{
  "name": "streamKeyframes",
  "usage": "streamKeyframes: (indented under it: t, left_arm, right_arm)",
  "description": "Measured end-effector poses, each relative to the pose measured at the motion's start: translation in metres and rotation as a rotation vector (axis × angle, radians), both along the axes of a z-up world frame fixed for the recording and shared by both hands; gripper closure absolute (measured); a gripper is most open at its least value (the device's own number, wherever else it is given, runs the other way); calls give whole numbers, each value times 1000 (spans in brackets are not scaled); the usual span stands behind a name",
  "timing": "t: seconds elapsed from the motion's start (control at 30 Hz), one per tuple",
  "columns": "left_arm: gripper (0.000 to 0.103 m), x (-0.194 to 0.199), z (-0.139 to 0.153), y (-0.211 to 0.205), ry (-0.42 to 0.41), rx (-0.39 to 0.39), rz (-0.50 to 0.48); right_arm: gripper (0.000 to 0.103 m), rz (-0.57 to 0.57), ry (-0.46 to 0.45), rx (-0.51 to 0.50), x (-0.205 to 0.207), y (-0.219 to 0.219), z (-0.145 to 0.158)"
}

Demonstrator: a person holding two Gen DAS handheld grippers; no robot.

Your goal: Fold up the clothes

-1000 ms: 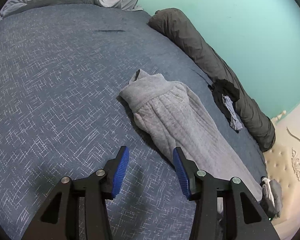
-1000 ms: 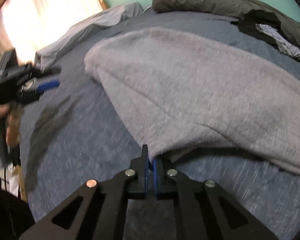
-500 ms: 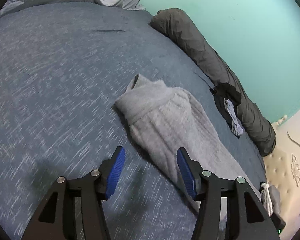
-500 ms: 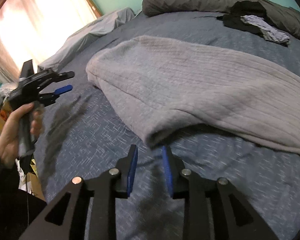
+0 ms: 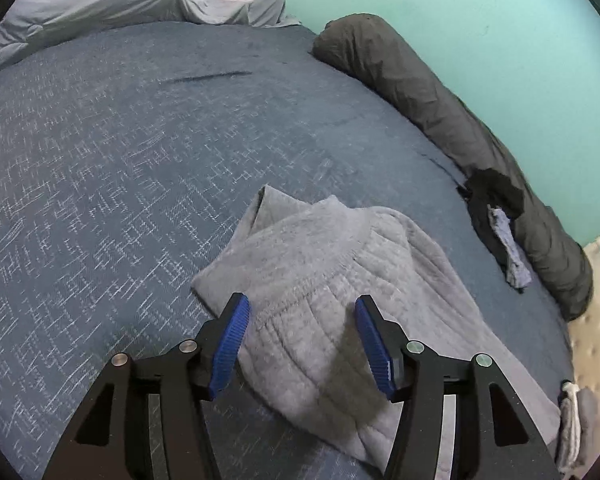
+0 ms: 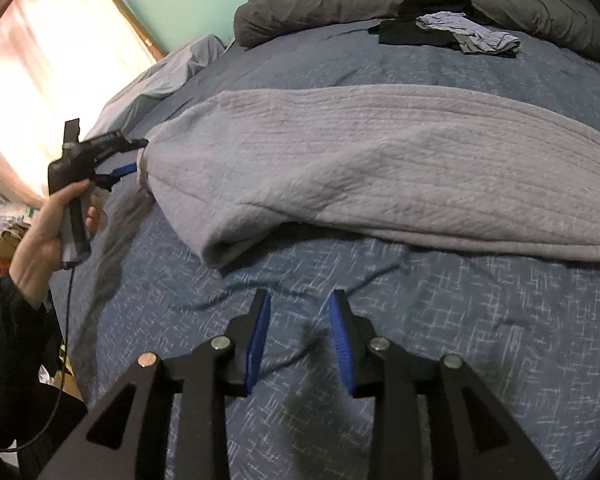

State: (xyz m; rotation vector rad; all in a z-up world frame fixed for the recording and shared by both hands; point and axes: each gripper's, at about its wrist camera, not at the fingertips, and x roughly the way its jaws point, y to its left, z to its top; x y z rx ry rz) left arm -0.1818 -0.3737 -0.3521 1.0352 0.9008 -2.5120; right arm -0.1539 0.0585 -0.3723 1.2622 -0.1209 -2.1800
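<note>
Now the left gripper (image 5: 300, 334) hovers with its jaws spread wide over the near folded end of the grey garment (image 5: 332, 280), blue pads either side of the cloth and nothing pinched between them. The garment lies long across the blue bedspread (image 5: 100, 168), folded over on itself. Over on the right wrist view, the right gripper (image 6: 298, 330) has its jaws parted too, holding nothing, poised over bare bedspread just short of the garment's rolled edge (image 6: 236, 248). That view gives what the left one cannot: the person's left hand (image 6: 48, 232) wrapped round the left gripper's handle, its tips right at the garment's far end, and a bright curtained window (image 6: 52, 60) behind. Both views catch the dark rolled duvet (image 5: 440, 120) along the green wall, with a black garment (image 5: 496, 200) and a small pale blue-grey piece (image 5: 508, 248) lying on and against it. Only the left view shows the cream tufted headboard (image 5: 592, 340) at the right.
</note>
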Motion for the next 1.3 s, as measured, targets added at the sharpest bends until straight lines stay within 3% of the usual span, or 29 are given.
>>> streamKeyframes:
  t: [0.07,0.23,0.33,0.57,0.7,0.83,1.17,1.3]
  left_arm:
    - [44,-2,-5,-1,1,11,10]
    - [79,-4,-8,3,-12,-31,-33]
    - [84,4,-3,3,10,-53,-59]
    - [85,51,26,-3,119,-36,-73]
    - [84,59,-5,-19,71,98,-21]
    - [76,56,-25,-24,20,133,-7]
    - [66,60,32,-9,91,-82,74]
    - [66,53,43,9,154,-83,-23]
  right_arm:
    - [69,-10,-6,-10,-4,3,0]
    - [69,-17,-9,-29,-5,9,3]
    - [69,-20,-8,-38,-4,11,4]
    - [69,-42,-23,-92,1,14,0]
    - [69,-33,-26,-110,5,12,3]
    - [69,-11,-12,-103,7,10,9]
    - [69,-47,-17,-107,-1,21,8]
    - [69,-57,-22,-114,-3,22,5]
